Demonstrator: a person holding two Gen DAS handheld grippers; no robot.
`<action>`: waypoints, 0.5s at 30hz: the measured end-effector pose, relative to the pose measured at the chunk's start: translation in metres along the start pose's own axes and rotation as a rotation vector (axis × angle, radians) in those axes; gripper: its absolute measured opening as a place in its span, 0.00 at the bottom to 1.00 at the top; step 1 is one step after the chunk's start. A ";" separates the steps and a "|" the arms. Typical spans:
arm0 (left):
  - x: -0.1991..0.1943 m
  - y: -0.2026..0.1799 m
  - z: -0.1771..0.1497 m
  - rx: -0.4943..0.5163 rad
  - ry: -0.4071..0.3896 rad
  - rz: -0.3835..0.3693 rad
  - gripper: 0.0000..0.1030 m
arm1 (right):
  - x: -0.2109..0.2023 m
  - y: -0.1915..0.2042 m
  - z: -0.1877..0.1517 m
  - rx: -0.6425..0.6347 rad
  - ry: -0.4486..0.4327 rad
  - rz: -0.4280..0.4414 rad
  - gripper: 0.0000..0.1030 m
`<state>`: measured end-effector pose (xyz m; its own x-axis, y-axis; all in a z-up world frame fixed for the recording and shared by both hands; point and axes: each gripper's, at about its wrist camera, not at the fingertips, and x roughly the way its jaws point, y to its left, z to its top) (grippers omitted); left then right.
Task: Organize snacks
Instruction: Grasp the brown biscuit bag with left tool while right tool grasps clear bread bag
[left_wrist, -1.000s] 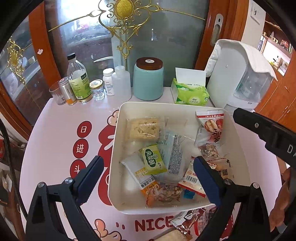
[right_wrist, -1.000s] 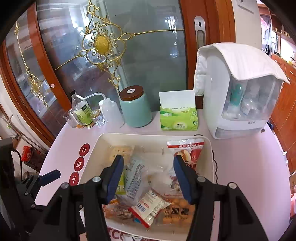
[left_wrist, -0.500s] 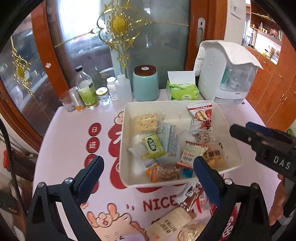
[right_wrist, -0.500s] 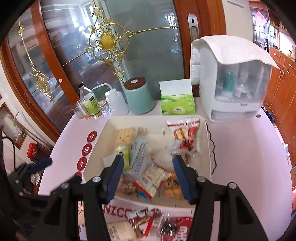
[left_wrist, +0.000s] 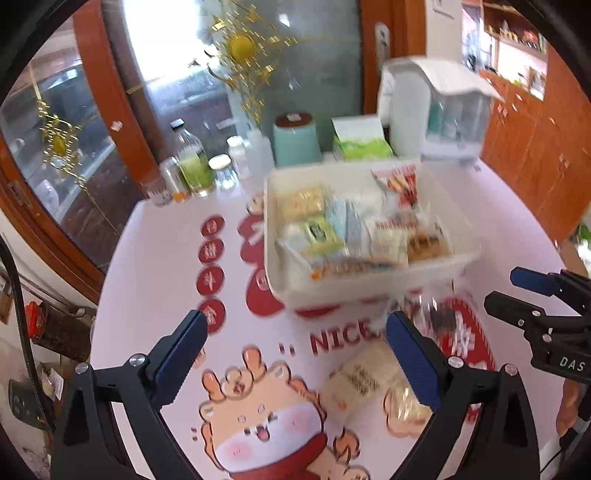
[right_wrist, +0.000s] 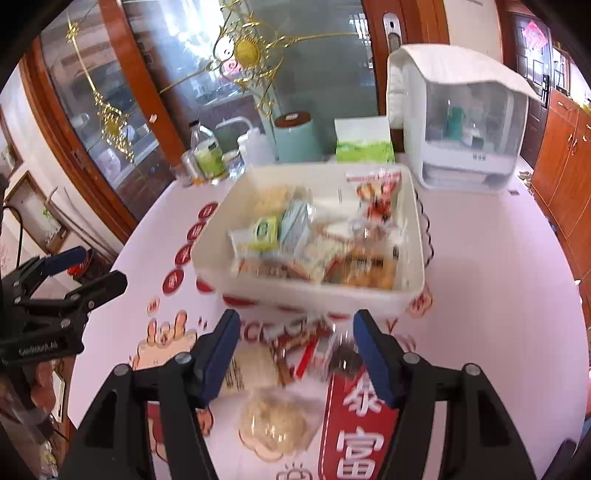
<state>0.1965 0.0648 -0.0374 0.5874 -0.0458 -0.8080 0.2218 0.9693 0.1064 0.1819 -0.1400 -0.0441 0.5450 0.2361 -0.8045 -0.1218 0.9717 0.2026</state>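
Note:
A white tray holds several snack packets, among them a green one and a red one. In front of it, loose snacks lie on the table: a pale packet, a clear bag of crackers, a red-and-white packet and a dark packet. My right gripper hovers over these with its jaws opening; nothing is between the pads. My left gripper stands open and empty over the table print, left of the loose packets.
Behind the tray stand a teal canister, a green tissue box, a white covered appliance and several bottles and jars. A glass door with gold ornament closes the back. The round table's edge runs along the left.
Both grippers have drawn back from over the tray toward the near side of the table. The loose packets have come into view beneath them. The right jaws stand wider.

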 end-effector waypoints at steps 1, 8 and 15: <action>0.005 -0.002 -0.007 0.015 0.019 -0.004 0.94 | 0.001 0.001 -0.011 -0.005 0.009 0.004 0.64; 0.059 -0.026 -0.046 0.140 0.166 -0.065 0.94 | 0.021 0.000 -0.066 0.009 0.087 0.060 0.64; 0.110 -0.052 -0.067 0.271 0.278 -0.153 0.94 | 0.035 0.016 -0.099 -0.149 0.081 0.085 0.64</action>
<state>0.1978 0.0257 -0.1706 0.3077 -0.0811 -0.9480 0.5084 0.8562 0.0918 0.1164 -0.1149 -0.1243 0.4600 0.3116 -0.8315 -0.2891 0.9379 0.1916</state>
